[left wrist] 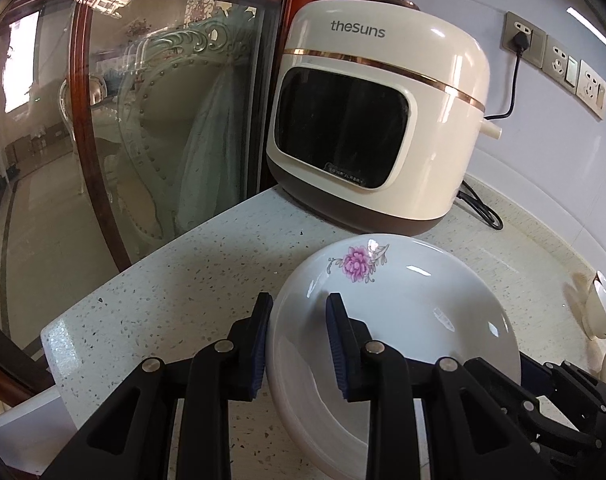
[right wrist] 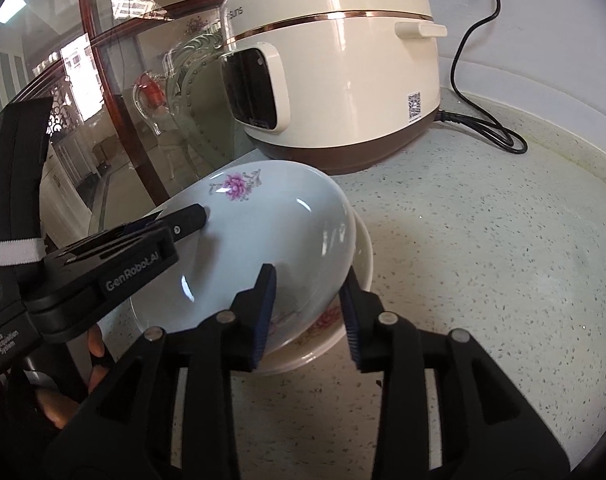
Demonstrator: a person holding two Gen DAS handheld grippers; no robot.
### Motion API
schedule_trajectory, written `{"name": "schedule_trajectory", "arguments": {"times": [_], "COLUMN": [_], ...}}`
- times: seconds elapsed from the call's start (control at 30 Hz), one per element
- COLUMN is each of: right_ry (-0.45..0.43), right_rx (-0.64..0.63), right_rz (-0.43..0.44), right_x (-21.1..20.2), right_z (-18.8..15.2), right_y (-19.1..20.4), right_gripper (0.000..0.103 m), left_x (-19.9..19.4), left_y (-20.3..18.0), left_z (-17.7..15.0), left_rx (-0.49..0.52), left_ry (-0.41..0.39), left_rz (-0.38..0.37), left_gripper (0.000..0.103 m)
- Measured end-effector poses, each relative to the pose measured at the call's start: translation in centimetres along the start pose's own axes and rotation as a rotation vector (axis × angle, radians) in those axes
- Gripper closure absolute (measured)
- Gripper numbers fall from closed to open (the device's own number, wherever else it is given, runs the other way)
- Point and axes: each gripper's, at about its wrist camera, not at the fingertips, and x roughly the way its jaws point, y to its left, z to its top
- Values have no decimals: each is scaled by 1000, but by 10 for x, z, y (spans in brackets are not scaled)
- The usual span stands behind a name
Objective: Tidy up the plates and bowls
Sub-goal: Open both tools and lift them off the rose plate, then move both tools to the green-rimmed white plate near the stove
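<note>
A white plate with a pink flower (left wrist: 403, 300) hangs tilted over the speckled counter, with my left gripper (left wrist: 299, 308) shut on its left rim, one finger outside and one inside. From the right wrist view, that plate (right wrist: 271, 232) leans over a cream plate with a red pattern (right wrist: 363, 252) lying flat beneath it. A left finger (right wrist: 191, 218) rests on the upper plate's top face. My right gripper (right wrist: 307, 300) stands open astride the upper plate's near rim, its pads not pressing.
A cream rice cooker (left wrist: 375, 120) stands at the back of the counter (right wrist: 483, 260), its black cord (right wrist: 483, 128) trailing right. A glass door in a red wood frame (left wrist: 123, 120) borders the counter's left edge. White bowls (left wrist: 603, 312) sit at the right.
</note>
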Motion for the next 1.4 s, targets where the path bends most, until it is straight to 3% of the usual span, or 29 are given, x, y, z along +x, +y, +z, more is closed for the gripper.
{"name": "schedule_trajectory", "arguments": {"times": [0.13,0.27,0.5,0.57,0.67,0.93,1.13,1.4], "right_ry": [0,-22,-11,-53,-119,-113,-108,-129], "right_rx": [-10,-26,-72,-115,-152,-36,-10,46], "right_rz": [-2,-50,-109,-131,-199,-176,-185,-262], "right_x": [0,-5,-2,-7,-16,-24,-26,-39], "right_z": [0,1,0,0,1,8,11,17], "right_y": [0,2,6,12,12,-15,-28,-51], "right_gripper": [63,49,45,30,22,21,18,14], "left_x": [-3,-10,-12,-13,-18,-26,-30,-31], "left_y": [-1,0,4,5,5,-6,-20,-40], "left_z": [0,2,4,4,6,3,2,-7], "left_rx": [3,7,-4,-11,-24,17,69,147], "left_ry": [-14,-54,-61,-65,-87,-127,-135,-118], "left_rz": [10,24,33,32,26,4,-30,-77], "left_gripper": [71,50,49,45,38,21,18,15]}}
